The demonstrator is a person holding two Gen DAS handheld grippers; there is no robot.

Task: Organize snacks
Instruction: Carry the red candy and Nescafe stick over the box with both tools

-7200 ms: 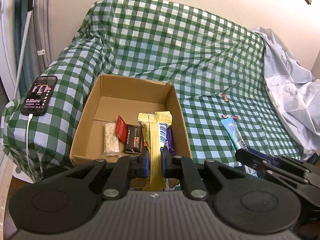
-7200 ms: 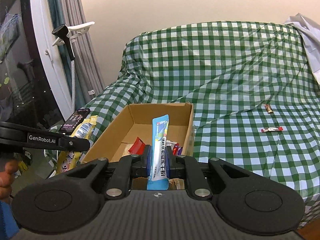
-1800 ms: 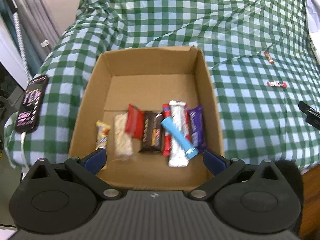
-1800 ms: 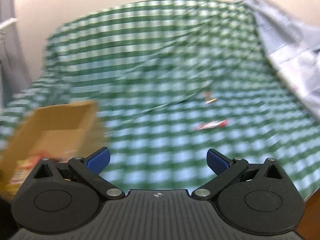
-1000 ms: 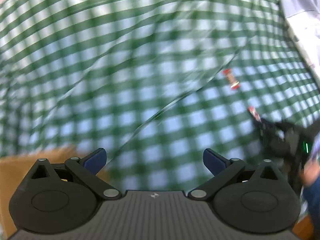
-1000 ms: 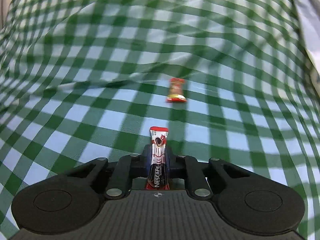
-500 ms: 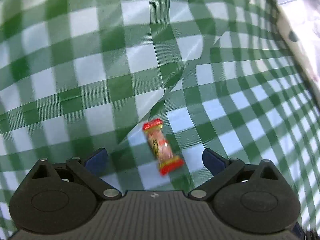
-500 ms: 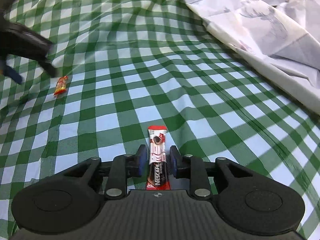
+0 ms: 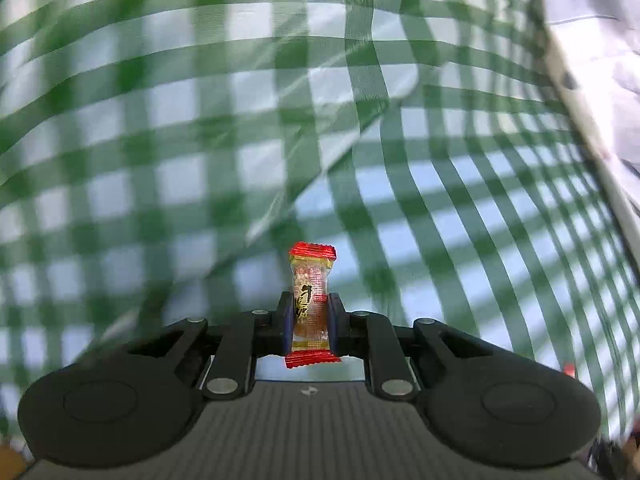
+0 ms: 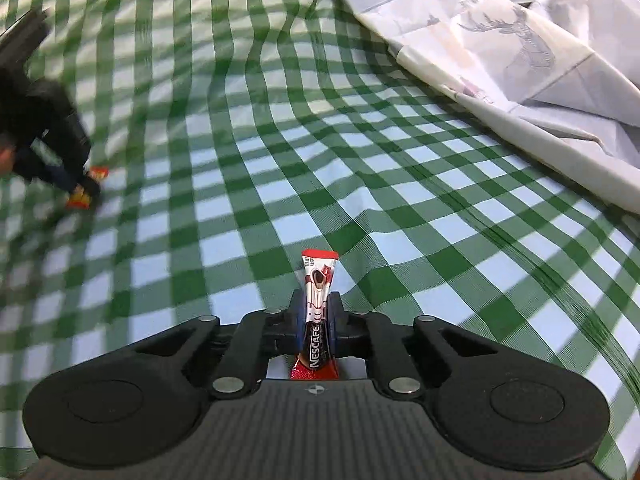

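Observation:
A small candy (image 9: 311,280) in a clear wrapper with red ends stands between the pads of my left gripper (image 9: 310,314), whose jaws are closing and press on it, low over the green checked cloth (image 9: 160,140). My right gripper (image 10: 316,314) is closing its jaws tight on a red and white Nescafe stick sachet (image 10: 318,280), which points forward above the cloth. In the right wrist view the left gripper (image 10: 86,186) appears blurred at the far left, tips down at the candy (image 10: 78,200). The cardboard snack box is out of view.
A crumpled white sheet (image 10: 520,60) with grey deer prints covers the far right of the sofa; its edge also shows in the left wrist view (image 9: 592,80). The checked cloth (image 10: 360,160) has folds and creases across its middle.
My left gripper dropped onto the candy and went from wide open to shut on it. The right gripper briefly loosened on the sachet, then gripped it again, and has turned little since.

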